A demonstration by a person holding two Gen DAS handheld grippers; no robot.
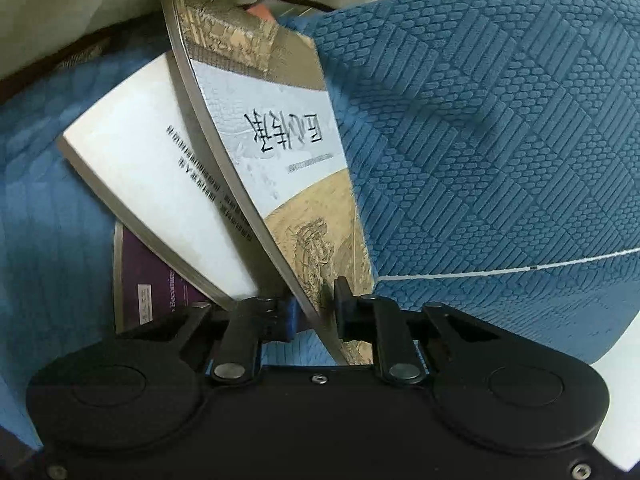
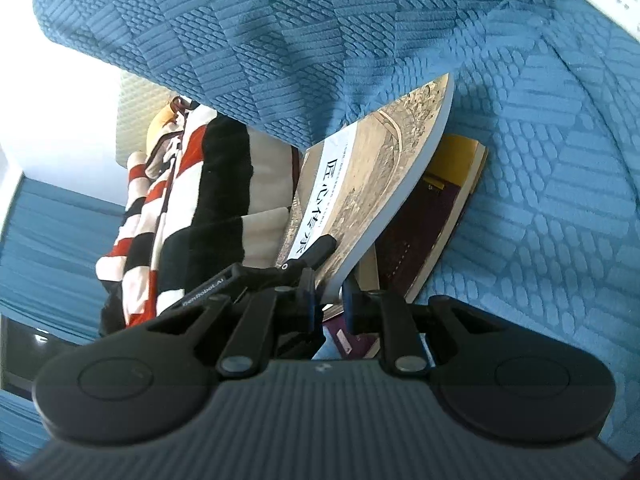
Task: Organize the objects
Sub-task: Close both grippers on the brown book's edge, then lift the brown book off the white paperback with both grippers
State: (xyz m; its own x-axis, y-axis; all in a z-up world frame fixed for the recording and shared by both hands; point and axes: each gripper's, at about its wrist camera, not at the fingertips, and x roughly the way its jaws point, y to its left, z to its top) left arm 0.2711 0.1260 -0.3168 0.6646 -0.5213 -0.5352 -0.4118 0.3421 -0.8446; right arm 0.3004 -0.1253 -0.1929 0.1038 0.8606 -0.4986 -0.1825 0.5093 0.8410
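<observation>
A thin book with a beige and white cover and black Chinese characters is lifted on edge above a blue textured sofa. My left gripper is shut on its near edge. My right gripper is shut on the same book at another edge. Under it in the left wrist view lie a white book and a purple book. The right wrist view shows a dark maroon book with a yellow one beneath the held book.
The blue textured sofa cushion fills the right side, and the sofa fabric surrounds the books. A red, white and black striped garment hangs at the left. A cream cloth lies behind the books.
</observation>
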